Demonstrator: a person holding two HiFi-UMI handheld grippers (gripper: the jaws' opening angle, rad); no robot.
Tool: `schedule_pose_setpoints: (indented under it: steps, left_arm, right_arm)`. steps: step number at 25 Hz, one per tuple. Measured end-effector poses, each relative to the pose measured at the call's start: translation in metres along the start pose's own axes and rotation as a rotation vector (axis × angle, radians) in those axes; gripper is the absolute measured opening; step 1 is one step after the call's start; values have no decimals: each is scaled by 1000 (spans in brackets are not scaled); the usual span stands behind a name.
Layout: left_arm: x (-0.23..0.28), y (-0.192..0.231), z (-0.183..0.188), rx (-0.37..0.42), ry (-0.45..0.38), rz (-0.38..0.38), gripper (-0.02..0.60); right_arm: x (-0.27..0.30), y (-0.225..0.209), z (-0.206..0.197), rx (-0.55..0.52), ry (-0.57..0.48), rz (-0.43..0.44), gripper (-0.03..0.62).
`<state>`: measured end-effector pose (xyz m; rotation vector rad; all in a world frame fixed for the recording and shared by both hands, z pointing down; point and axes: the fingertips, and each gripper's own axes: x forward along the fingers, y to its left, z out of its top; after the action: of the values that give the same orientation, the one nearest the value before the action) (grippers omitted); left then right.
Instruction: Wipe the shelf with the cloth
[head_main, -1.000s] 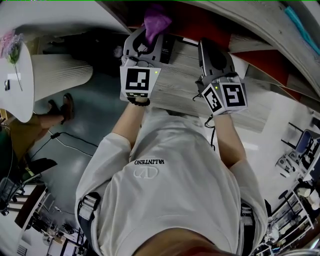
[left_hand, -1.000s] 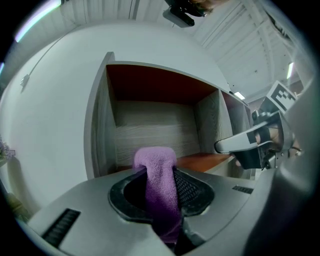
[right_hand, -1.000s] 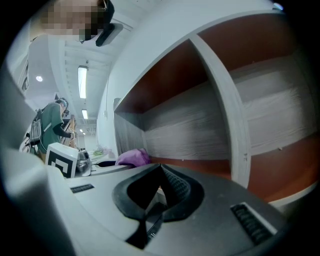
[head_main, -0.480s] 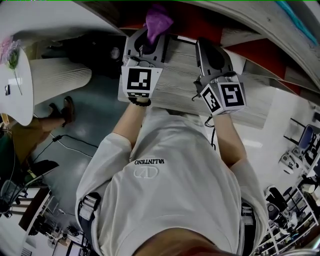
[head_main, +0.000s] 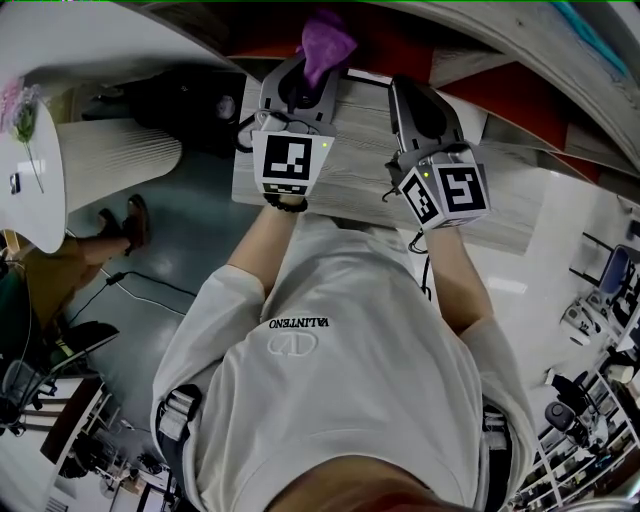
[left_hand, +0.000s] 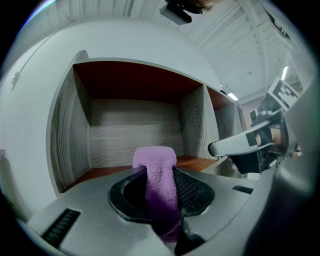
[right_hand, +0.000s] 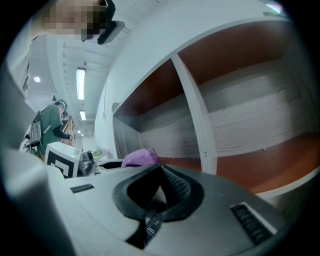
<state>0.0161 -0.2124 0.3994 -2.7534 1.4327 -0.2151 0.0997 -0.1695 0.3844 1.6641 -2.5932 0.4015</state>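
Cloth (head_main: 325, 38) in the head view: can you see all of it?

No. The purple cloth is cut off by the top edge of the picture, and the left gripper (head_main: 306, 82) hides its low end. The shelf (head_main: 370, 175) is pale wood with red-brown inside. Below it are a grey floor (head_main: 170, 260), a white round table (head_main: 40, 150) on the left, and somebody's shoes (head_main: 135, 215).

And the left gripper view?

The jaws are squeezed on the cloth. Its bottom goes down between them, so I can't see that end. It stands up long and thin. Its folded top points into the box at the shelf's left end, towards the back wall (left_hand: 132, 137). I can't tell if it touches the red-brown bottom board (left_hand: 100, 172) of that box.

What about the right gripper view?

The right gripper (right_hand: 159, 172) has its jaws pressed together with nothing in them. It faces the shelf's upright board (right_hand: 192, 115). Only a purple bump of the cloth shows on the left, past the jaws. The rest is hidden behind the left gripper.
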Motion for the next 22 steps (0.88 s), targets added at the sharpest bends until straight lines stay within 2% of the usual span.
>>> schedule_pose_setpoints:
  steps: [7, 22]
  left_arm:
    - [6, -16, 2, 1, -2, -18, 89]
    - [20, -55, 8, 13, 0, -82, 89]
  right_arm:
    - [-4, 2, -5, -10, 14, 21, -2]
    - [-17, -15, -2, 7, 5, -9, -2]
